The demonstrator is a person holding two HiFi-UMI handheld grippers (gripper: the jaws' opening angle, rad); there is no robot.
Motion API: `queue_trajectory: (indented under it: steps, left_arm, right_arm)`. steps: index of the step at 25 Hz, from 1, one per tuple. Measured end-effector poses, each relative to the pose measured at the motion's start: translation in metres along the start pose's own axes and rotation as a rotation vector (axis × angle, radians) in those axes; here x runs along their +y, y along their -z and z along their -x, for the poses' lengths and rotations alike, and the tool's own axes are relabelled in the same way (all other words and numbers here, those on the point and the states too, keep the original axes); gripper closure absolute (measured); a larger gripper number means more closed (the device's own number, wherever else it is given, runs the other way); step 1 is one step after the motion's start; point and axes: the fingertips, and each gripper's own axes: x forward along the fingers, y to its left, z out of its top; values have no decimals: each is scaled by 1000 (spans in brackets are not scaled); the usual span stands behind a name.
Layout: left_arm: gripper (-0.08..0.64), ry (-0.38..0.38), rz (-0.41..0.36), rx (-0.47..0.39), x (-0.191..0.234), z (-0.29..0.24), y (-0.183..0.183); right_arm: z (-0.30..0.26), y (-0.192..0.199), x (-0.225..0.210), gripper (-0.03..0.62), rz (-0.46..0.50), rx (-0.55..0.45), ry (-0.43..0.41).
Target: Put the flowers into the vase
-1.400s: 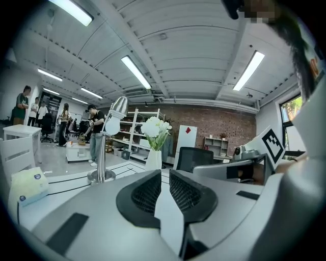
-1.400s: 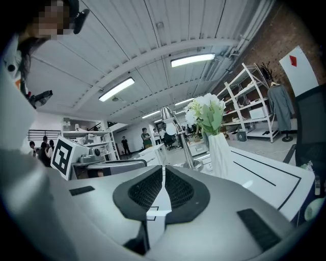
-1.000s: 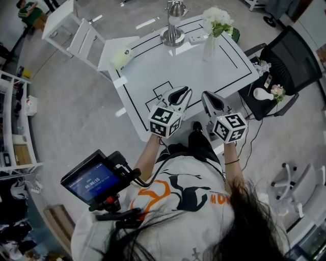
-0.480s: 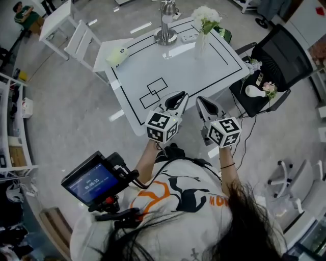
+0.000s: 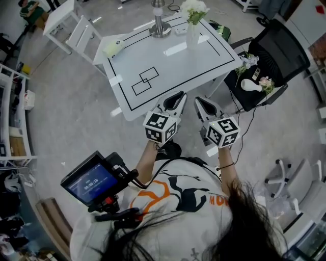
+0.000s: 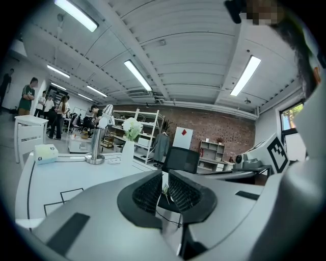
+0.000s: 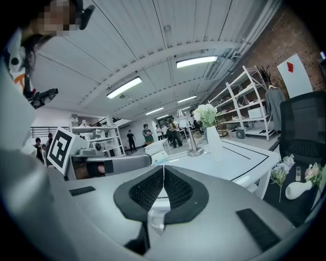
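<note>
A clear vase (image 5: 192, 34) holding white flowers (image 5: 194, 8) stands at the far right of the white table (image 5: 168, 66). Loose flowers (image 5: 265, 81) lie on the black chair (image 5: 265, 61) to the table's right, next to a white vase-like object (image 5: 249, 85) on its side. My left gripper (image 5: 175, 97) and right gripper (image 5: 199, 102) hang side by side just off the table's near edge, both shut and holding nothing. The vase (image 6: 128, 152) shows far ahead in the left gripper view, beyond the shut left gripper (image 6: 164, 186). In the right gripper view the vase (image 7: 212, 136) and the chair's flowers (image 7: 280, 173) appear past the shut right gripper (image 7: 163, 178).
A metal lamp base (image 5: 159, 28) stands at the table's far edge and a pale green box (image 5: 113, 47) at its far left corner. White chairs (image 5: 76, 30) stand to the left, shelving (image 5: 15, 117) further left. An office chair base (image 5: 290, 178) is at the right.
Both grippers have drawn back together from above the table's near edge to just off it, and the table sits farther up in the head view. Both stayed shut.
</note>
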Motion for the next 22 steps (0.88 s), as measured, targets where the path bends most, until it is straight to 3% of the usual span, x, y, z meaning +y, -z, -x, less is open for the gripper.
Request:
queue_trajectory:
  steps: [13,22]
  left_arm:
    - [514,-53,9,-2,-97,31,32]
    - [514,-78,2,0,-131,50,47]
  right_arm:
    - [95,31,14,577,22,19,-57]
    - [130,43,25,578,35,11,-84]
